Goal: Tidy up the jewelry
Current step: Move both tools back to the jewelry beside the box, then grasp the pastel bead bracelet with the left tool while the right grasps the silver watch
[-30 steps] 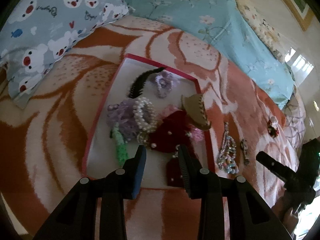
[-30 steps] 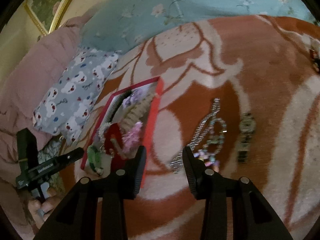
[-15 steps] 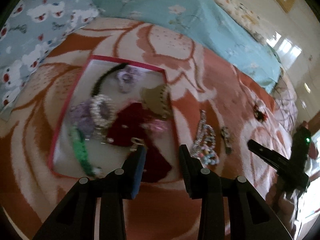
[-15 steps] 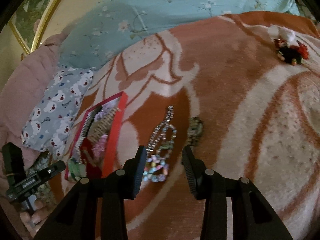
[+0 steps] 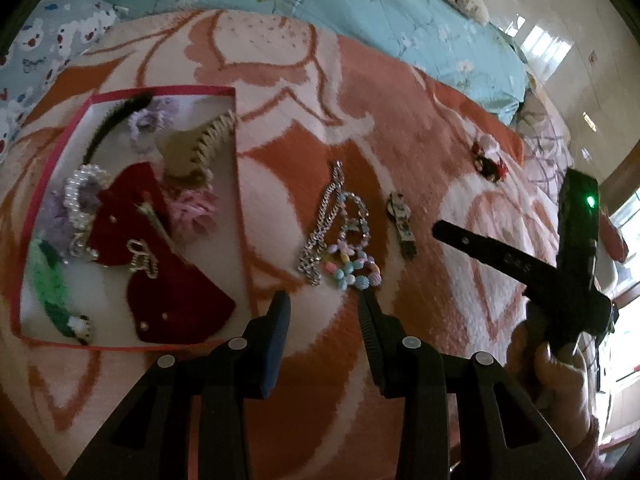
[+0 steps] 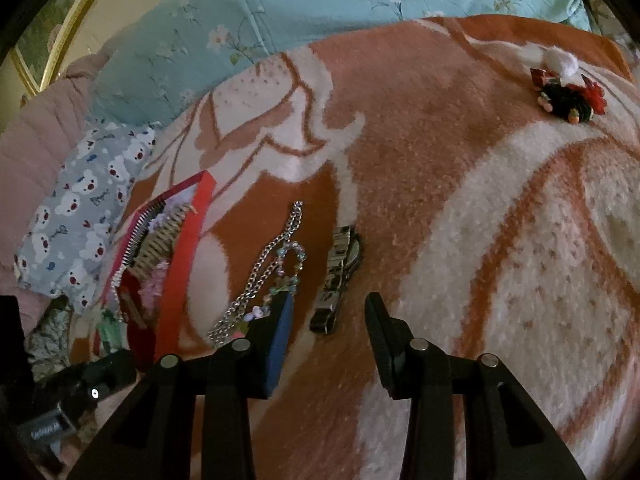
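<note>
Jaws released and holding nothing, the left gripper [image 5: 324, 312] hovers over the blanket [image 5: 400, 128] just short of the silver chain [image 5: 322, 224] and beaded bracelet [image 5: 352, 248], while the red-rimmed tray [image 5: 236, 184] toward the blanket's left edge holds hair clips and scrunchies. In the right wrist view, the right gripper [image 6: 330, 314] also stands parted and empty, the watch [image 6: 336, 276] lying just ahead between its fingers, with open blanket stretching right toward the red-and-green ornament [image 6: 568, 98] near the far edge.

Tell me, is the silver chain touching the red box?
Apart. The left wrist view shows it: the silver chain lies on the blanket, with a wide strip of blanket between it and the red box.
</note>
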The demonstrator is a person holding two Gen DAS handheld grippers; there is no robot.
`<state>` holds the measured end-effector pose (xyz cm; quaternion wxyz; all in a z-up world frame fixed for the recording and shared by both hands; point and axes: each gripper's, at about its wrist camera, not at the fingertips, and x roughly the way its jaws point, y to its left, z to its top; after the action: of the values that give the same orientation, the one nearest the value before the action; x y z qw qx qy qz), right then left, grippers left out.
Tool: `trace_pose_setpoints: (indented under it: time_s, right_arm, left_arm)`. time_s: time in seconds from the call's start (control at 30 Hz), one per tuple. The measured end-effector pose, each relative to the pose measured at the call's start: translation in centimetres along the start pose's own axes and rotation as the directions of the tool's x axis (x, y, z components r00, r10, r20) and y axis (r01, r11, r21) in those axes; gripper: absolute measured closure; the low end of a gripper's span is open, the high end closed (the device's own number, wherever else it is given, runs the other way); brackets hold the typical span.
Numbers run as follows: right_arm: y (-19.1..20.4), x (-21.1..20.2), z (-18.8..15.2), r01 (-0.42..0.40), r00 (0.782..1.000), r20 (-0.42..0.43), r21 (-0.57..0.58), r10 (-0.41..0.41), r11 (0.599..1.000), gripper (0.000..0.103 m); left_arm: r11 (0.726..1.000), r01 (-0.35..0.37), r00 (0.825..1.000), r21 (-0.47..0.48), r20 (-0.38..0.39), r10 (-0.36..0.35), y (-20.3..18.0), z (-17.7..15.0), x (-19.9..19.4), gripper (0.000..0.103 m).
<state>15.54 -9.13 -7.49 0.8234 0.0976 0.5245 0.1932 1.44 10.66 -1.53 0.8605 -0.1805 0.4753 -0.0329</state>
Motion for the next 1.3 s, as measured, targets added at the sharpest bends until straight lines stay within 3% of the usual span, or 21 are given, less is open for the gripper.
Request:
trace_pose_setpoints:
  time_s: [0.4, 0.43, 0.47, 0.6, 0.83, 0.87, 0.93, 1.0, 1.1, 1.3]
  right_arm:
    - [2.3, 6.5, 1.3, 0.159, 0.981, -0.081, -0.201, -0.178, 0.967, 0.057]
    - [2.3, 6.6, 1.3, 0.167, 0.979, -0.080, -0.206, -0.186, 0.964, 0.061]
    - [2.1, 6.5, 1.4, 0.184, 0.977, -0.070, -0.202, -0.202, 0.962, 0.076]
    - [0.2, 5.2, 1.6, 0.104, 0.992, -0.065, -0.113, -0.112, 0.988, 0.077]
    - [-1.7, 2.1, 1.7, 0.000, 0.999, -0.033, -0.007, 0.000, 1.000, 0.082]
    - [-1.8, 1.7, 1.7, -0.011, 0.999, -0.031, 0.000, 0.011, 1.000, 0.082]
    - [-1.8, 1.0, 1.7, -0.014, 1.000, -0.020, -0.002, 0.014, 1.000, 0.082]
    - [-1.9, 0.5, 1.5, -0.031, 0.999, -0.011, 0.007, 0.031, 1.000, 0.082]
    - [-2.3, -0.1, 1.4, -0.081, 0.997, -0.002, 0.044, 0.081, 0.996, 0.082]
    - [-2.3, -1.1, 1.0, -0.106, 0.994, 0.011, 0.057, 0.106, 0.993, 0.082]
  left_arm:
    - [0.999, -0.015, 0.997, 0.042, -0.074, 0.018, -2.3, 0.3, 4.5, 0.064]
    - [0.998, -0.019, 0.996, 0.052, -0.083, 0.023, -2.6, 0.5, 5.1, 0.064]
    - [0.998, -0.020, 0.996, 0.058, -0.088, 0.025, -2.8, 0.5, 5.4, 0.063]
    - [0.995, -0.021, 0.994, 0.093, -0.109, 0.031, -3.8, 1.3, 7.5, 0.059]
    - [0.987, -0.022, 0.989, 0.159, -0.144, 0.045, -5.9, 1.8, 11.6, 0.059]
    - [0.986, -0.032, 0.987, 0.162, -0.150, 0.056, -5.8, 1.8, 12.5, 0.060]
    - [0.983, -0.055, 0.988, 0.173, -0.136, 0.079, -5.8, 1.7, 12.9, 0.075]
    - [0.986, -0.038, 0.987, 0.161, -0.147, 0.061, -5.5, 1.8, 12.9, 0.102]
    - [0.990, -0.043, 0.989, 0.137, -0.134, 0.061, -4.8, 1.7, 12.2, 0.103]
    - [0.991, -0.015, 0.998, 0.132, -0.060, 0.023, -5.0, 1.7, 8.7, 0.103]
